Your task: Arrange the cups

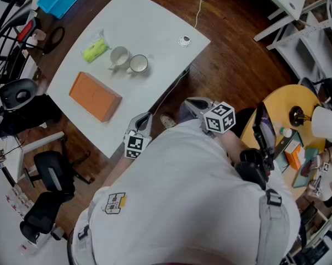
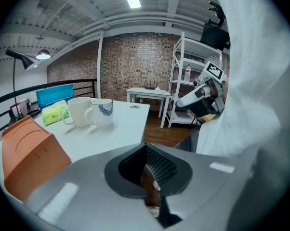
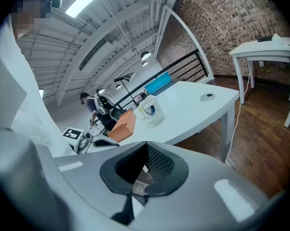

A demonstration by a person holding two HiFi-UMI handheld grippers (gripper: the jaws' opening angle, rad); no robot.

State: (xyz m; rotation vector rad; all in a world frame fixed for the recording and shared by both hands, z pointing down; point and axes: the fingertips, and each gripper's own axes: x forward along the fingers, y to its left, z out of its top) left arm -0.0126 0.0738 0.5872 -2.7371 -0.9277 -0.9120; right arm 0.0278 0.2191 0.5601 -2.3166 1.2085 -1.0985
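Observation:
Two white cups stand side by side on the white table (image 1: 155,21): a plain mug (image 1: 119,58) (image 2: 79,111) and a cup with a blue mark (image 1: 138,64) (image 2: 102,112). In the right gripper view both show as one small cluster of cups (image 3: 150,109). My left gripper (image 1: 145,117) (image 2: 152,177) hangs off the table's near edge, shut and empty. My right gripper (image 1: 194,102) (image 3: 142,174) is held beside it over the floor, also shut with nothing in it. Both grippers are well short of the cups.
An orange box (image 1: 95,95) (image 2: 32,150) lies on the table nearer me than the cups. A green packet (image 1: 94,51) sits left of the mug. A round cable port (image 1: 184,41) marks the far corner. Chairs (image 1: 50,175), shelving (image 1: 309,32) and a yellow round table (image 1: 276,109) surround it.

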